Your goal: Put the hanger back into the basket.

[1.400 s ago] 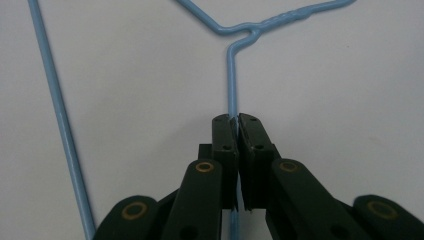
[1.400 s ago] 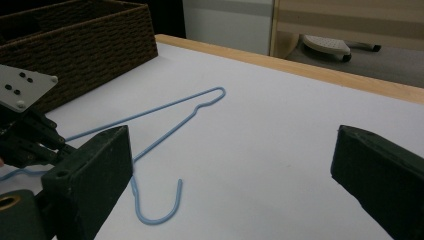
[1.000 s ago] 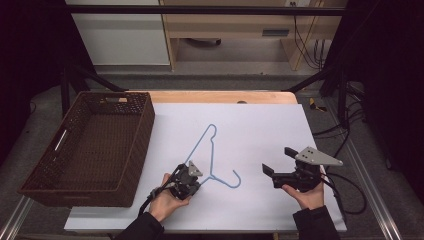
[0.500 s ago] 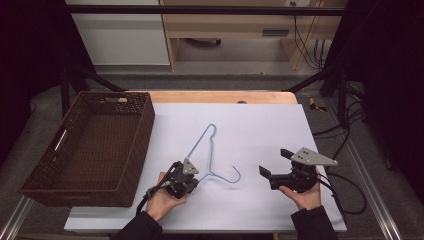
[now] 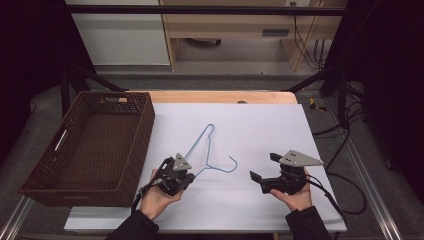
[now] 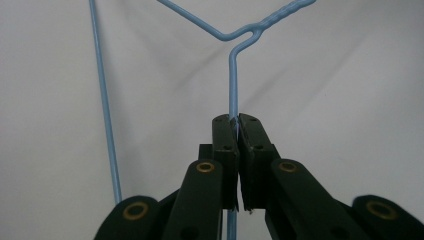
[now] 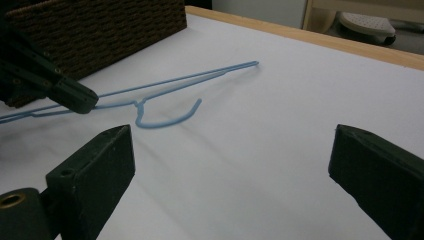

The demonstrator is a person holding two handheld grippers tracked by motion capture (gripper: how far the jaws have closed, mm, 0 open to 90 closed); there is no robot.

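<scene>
- One blue wire hanger was what we had in hand; it sat near the middle of the white table sheet, its hook curling toward the right gripper and its long wires running up and away toward the far side.
- In the left gripper view we saw the hanger reach up out of the jaws, its twisted neck just above the pads and one long side wire passing at the left.
- We had the left gripper clamped on that wire: both black pads pressed together with the blue strand pinched in the seam between them.
- Our left hand cupped that gripper from below, just beside the basket's near right corner.
- We kept the right gripper well apart from the hanger, its jaws standing wide with nothing between them; in its own view the hanger lay ahead on the sheet.
- The brown wicker basket stood at the left edge of the sheet.
</scene>
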